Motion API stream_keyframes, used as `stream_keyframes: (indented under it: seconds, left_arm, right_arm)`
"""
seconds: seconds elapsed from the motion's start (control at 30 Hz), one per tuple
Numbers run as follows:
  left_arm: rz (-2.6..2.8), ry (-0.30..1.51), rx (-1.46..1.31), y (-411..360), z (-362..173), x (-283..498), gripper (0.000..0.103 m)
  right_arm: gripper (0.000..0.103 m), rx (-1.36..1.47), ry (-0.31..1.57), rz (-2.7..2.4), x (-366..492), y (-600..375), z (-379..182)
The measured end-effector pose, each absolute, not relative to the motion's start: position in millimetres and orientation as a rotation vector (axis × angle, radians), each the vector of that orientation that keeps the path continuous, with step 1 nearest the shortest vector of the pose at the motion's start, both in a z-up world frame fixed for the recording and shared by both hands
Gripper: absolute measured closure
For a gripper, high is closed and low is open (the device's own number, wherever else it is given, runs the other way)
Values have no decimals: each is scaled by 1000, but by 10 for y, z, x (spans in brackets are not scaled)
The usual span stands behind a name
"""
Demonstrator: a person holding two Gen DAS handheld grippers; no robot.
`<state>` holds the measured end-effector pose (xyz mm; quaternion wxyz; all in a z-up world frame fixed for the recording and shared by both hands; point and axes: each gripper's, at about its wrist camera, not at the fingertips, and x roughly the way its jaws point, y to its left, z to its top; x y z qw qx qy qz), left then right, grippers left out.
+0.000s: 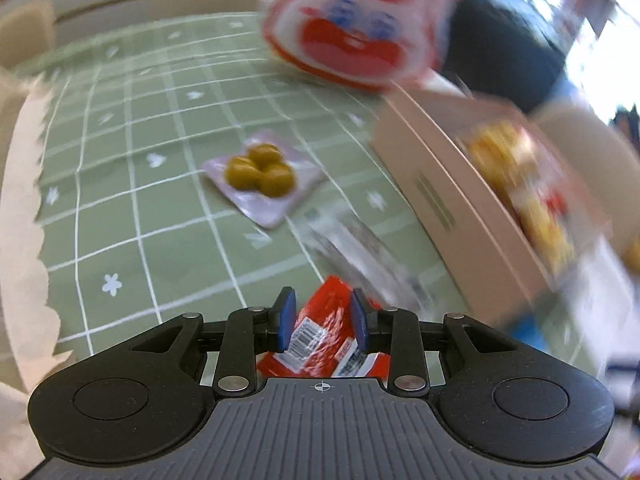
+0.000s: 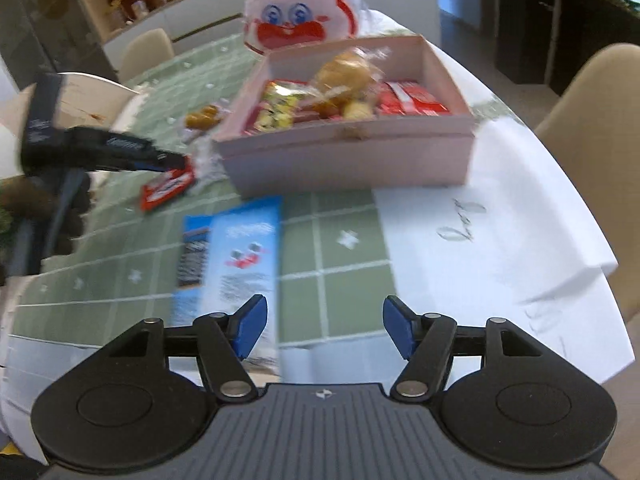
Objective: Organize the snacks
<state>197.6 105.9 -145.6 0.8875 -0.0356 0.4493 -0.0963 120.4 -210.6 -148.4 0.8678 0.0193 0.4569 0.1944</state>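
My left gripper (image 1: pixel 322 320) is shut on a red snack packet (image 1: pixel 324 340) and holds it just above the green tablecloth; the packet also shows in the right wrist view (image 2: pixel 168 188) under the left gripper (image 2: pixel 172 160). A pink box (image 2: pixel 348 156) holds several snacks; in the left wrist view the box (image 1: pixel 444 200) is to the right. A clear packet of brown balls (image 1: pixel 260 172) lies ahead of the left gripper. My right gripper (image 2: pixel 322 330) is open and empty above a blue snack box (image 2: pixel 232 256).
A large white and red bag with a clown face (image 2: pixel 300 4) stands behind the pink box. A clear wrapper (image 1: pixel 360 256) lies beside the box. White paper sheets (image 2: pixel 492 220) cover the table's right side. Beige chairs (image 2: pixel 600 120) ring the table.
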Motion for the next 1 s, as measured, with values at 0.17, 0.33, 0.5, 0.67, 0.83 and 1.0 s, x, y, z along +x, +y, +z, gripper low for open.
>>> stream_keyframes:
  seconds: [0.17, 0.33, 0.5, 0.67, 0.83, 1.0]
  left_arm:
    - [-221, 952, 17, 884, -1396, 1556, 69]
    - [-232, 918, 113, 712, -1251, 1126, 69]
    - [-181, 965, 107, 531, -1346, 1208, 68]
    - [-236, 968, 106, 398, -1385, 1263, 30]
    - [-234, 939, 46, 467, -1343, 1255, 30]
    - [-125, 942, 59, 549, -1400, 1354, 30]
  right_arm:
    - [30, 76, 937, 381, 1184, -2164, -1625]
    - [21, 31, 862, 377, 1107, -2143, -1685]
    - [4, -147, 729, 311, 901, -1947, -1806]
    - [2, -79, 723, 293, 895, -2049, -1847]
    - [0, -79, 722, 288, 888, -2054, -1852]
    - [0, -79, 721, 287, 890, -2045, -1855]
